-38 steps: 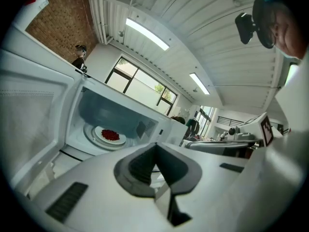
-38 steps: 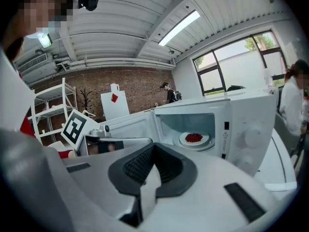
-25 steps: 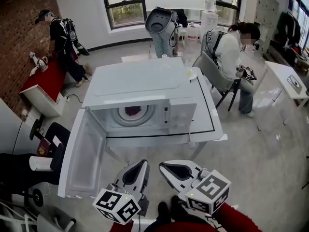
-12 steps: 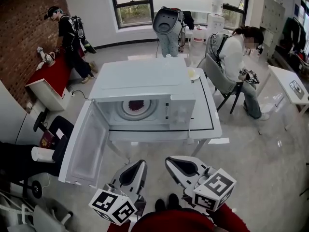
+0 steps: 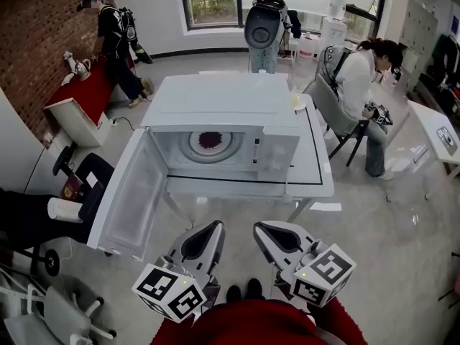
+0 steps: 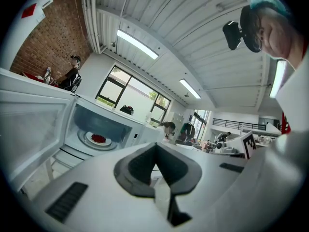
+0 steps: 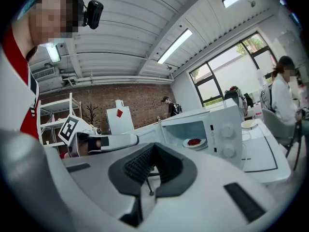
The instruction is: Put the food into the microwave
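Left gripper (image 5: pixel 215 225) and right gripper (image 5: pixel 259 226) shifted slightly, fingers (image 6: pixel 137 170) together, open microwave door (image 5: pixel 133 192) ahead, food (image 5: pixel 210 139) inside

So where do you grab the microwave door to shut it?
Probably the door's free edge, the end nearest the person. The door stands swung wide open, hinged at the microwave's left side, so that far end gives the easiest swing. It's a thin upright panel, so come from its outer, left side and pinch the edge, or just push there.
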The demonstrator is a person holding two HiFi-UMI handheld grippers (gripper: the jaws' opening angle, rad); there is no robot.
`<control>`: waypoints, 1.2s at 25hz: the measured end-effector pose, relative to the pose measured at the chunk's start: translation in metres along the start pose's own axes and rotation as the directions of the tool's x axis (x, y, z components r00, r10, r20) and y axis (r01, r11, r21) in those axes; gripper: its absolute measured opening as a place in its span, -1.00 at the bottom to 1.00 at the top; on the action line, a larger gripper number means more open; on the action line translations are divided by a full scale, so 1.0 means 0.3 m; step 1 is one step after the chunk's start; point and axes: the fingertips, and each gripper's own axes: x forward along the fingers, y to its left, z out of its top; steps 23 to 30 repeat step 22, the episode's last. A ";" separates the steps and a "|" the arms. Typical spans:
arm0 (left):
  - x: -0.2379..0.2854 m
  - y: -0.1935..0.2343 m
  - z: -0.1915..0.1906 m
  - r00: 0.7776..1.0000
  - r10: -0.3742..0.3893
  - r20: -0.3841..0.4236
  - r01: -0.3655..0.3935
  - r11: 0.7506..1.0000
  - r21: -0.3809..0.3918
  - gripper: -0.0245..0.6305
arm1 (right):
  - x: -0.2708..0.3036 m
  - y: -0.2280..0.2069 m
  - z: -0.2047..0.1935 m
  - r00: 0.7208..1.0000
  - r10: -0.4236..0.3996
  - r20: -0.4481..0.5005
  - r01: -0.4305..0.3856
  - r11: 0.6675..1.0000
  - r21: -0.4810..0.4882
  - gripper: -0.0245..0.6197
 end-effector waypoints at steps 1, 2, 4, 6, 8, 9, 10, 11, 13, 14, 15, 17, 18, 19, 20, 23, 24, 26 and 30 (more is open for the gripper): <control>0.000 0.000 -0.003 1.000 0.000 -0.001 0.000 1.000 -0.001 -0.90 | -0.002 -0.002 -0.005 1.000 -0.004 -0.003 0.004 1.000 -0.002 -0.89; -0.001 -0.001 -0.007 1.000 0.001 -0.002 -0.001 1.000 -0.001 -0.90 | -0.004 -0.005 -0.010 1.000 -0.009 -0.006 0.009 1.000 -0.006 -0.89; 0.000 -0.004 -0.017 1.000 0.001 -0.009 -0.001 1.000 0.001 -0.90 | -0.010 -0.014 -0.021 1.000 -0.026 -0.016 0.026 1.000 -0.018 -0.89; 0.002 -0.010 -0.026 1.000 0.002 -0.016 -0.002 1.000 0.002 -0.90 | -0.018 -0.022 -0.032 0.999 -0.040 -0.026 0.039 0.999 -0.037 -0.89; 0.005 -0.014 -0.030 1.000 0.004 -0.021 -0.004 1.000 0.006 -0.90 | -0.025 -0.026 -0.038 0.998 -0.045 -0.036 0.043 0.998 -0.054 -0.89; 0.006 -0.014 -0.031 1.000 0.005 -0.023 -0.005 1.000 0.008 -0.90 | -0.027 -0.027 -0.039 0.998 -0.046 -0.039 0.044 0.998 -0.056 -0.89; 0.006 -0.014 -0.031 1.000 0.005 -0.024 -0.005 1.000 0.008 -0.90 | -0.029 -0.027 -0.040 0.998 -0.046 -0.039 0.044 0.998 -0.054 -0.89; 0.006 -0.014 -0.031 1.000 0.005 -0.024 -0.005 1.000 0.007 -0.90 | -0.032 -0.026 -0.040 0.998 -0.046 -0.039 0.044 0.998 -0.052 -0.89; 0.003 -0.015 -0.030 1.000 0.006 -0.022 -0.006 1.000 0.003 -0.90 | -0.037 -0.021 -0.039 0.998 -0.044 -0.036 0.042 0.998 -0.047 -0.89; 0.002 -0.016 -0.029 1.000 0.006 -0.020 -0.006 1.000 0.003 -0.90 | -0.039 -0.018 -0.037 0.999 -0.041 -0.032 0.039 0.998 -0.041 -0.89; 0.002 -0.017 -0.028 1.000 0.007 -0.020 -0.007 1.000 0.005 -0.90 | -0.040 -0.016 -0.035 0.999 -0.037 -0.026 0.036 0.999 -0.033 -0.89; 0.000 -0.017 -0.028 1.000 0.007 -0.020 -0.007 1.000 0.010 -0.90 | -0.039 -0.013 -0.034 0.999 -0.034 -0.018 0.034 0.999 -0.018 -0.89; -0.001 -0.016 -0.030 1.000 0.007 -0.021 -0.007 1.000 0.013 -0.90 | -0.038 -0.015 -0.037 0.999 -0.038 -0.020 0.037 0.999 -0.016 -0.89; -0.002 -0.014 -0.032 1.000 0.007 -0.022 -0.006 1.000 0.015 -0.90 | -0.038 -0.018 -0.045 0.999 -0.044 -0.029 0.044 0.999 -0.023 -0.89; -0.003 -0.012 -0.034 1.000 0.006 -0.023 -0.006 1.000 0.017 -0.90 | -0.038 -0.022 -0.052 0.998 -0.051 -0.039 0.050 0.998 -0.034 -0.89; -0.005 -0.008 -0.039 1.000 0.005 -0.025 -0.005 1.000 0.020 -0.90 | -0.036 -0.029 -0.064 0.997 -0.061 -0.052 0.058 0.997 -0.055 -0.89; -0.005 -0.008 -0.039 1.000 0.005 -0.025 -0.005 1.000 0.020 -0.90 | -0.036 -0.029 -0.064 0.997 -0.061 -0.052 0.058 0.997 -0.055 -0.89; -0.005 -0.008 -0.039 1.000 0.005 -0.025 -0.005 1.000 0.020 -0.90 | -0.036 -0.029 -0.064 0.997 -0.061 -0.052 0.058 0.997 -0.055 -0.89; -0.005 -0.008 -0.039 1.000 0.005 -0.025 -0.005 1.000 0.020 -0.90 | -0.036 -0.029 -0.064 0.997 -0.061 -0.052 0.058 0.997 -0.055 -0.89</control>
